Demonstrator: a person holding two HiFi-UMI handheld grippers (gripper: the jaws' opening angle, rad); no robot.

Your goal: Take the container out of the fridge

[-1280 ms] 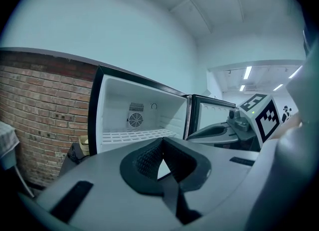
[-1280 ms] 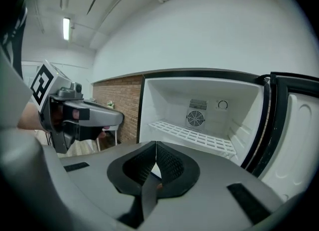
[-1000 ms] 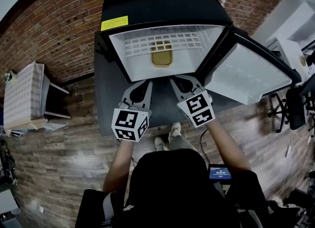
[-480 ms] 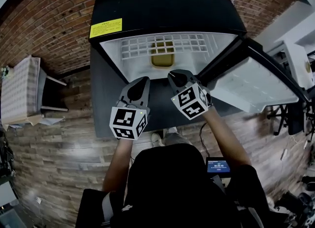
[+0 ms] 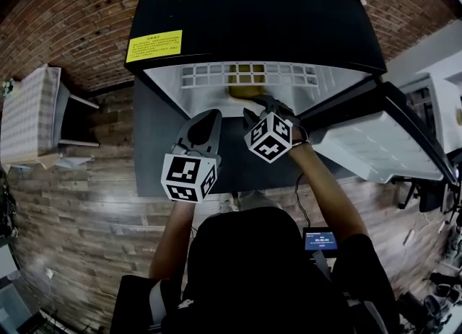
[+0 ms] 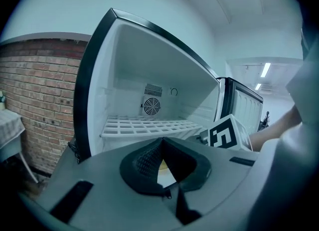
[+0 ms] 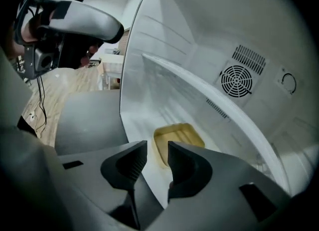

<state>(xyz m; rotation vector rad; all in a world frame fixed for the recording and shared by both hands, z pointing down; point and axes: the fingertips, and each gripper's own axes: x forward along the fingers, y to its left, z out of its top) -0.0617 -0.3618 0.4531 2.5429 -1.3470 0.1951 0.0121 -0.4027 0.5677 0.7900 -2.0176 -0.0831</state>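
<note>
Container (image 7: 178, 136) lies beyond the right tongs (image 7: 157, 148), just opened and empty; left tongs (image 6: 160, 141) clenched; a shallow bite could slip off its rim

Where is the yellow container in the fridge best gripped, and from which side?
Probably grip the near rim of the yellow container, coming from the open front under the shelf: it is shallow and lies flat. The right gripper, jaws just opened, nothing between them, faces it.

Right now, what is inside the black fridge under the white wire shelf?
A shallow yellow container on the white floor. The right gripper, its empty jaws just opened, hides the near corner.
</note>
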